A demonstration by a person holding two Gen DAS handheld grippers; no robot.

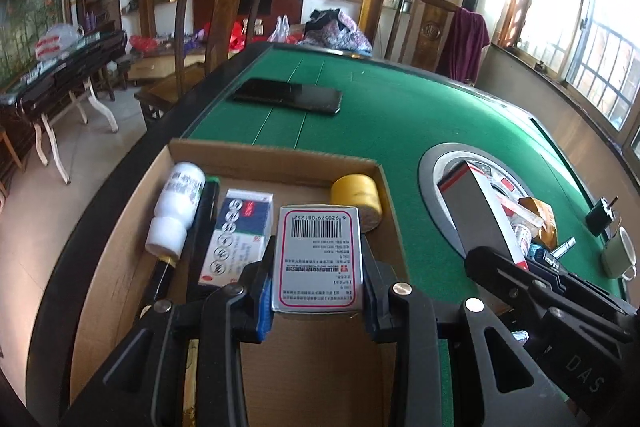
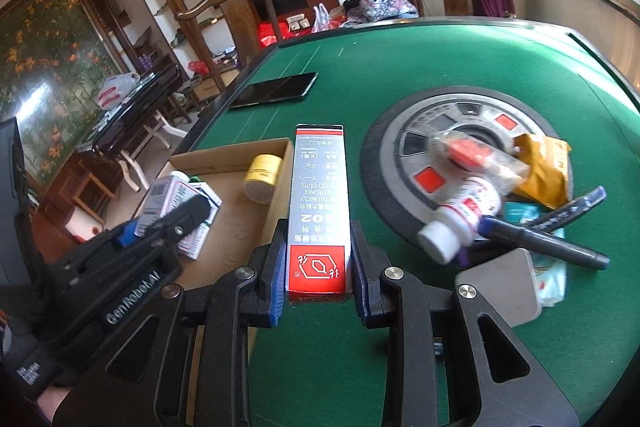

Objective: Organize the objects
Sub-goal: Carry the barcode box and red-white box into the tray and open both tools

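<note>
Left gripper (image 1: 318,291) fingers pinch a barcoded box (image 1: 318,259) above the cardboard tray (image 1: 280,157), which already holds several items. Right gripper (image 2: 318,277) pinches a glue box (image 2: 320,211) beside it. Clutter (image 2: 500,195) remains unsorted on the counter (image 2: 400,67).

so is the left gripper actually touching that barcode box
Touching: the left wrist view shows the left gripper with both pads pressed against the barcode box.
</note>
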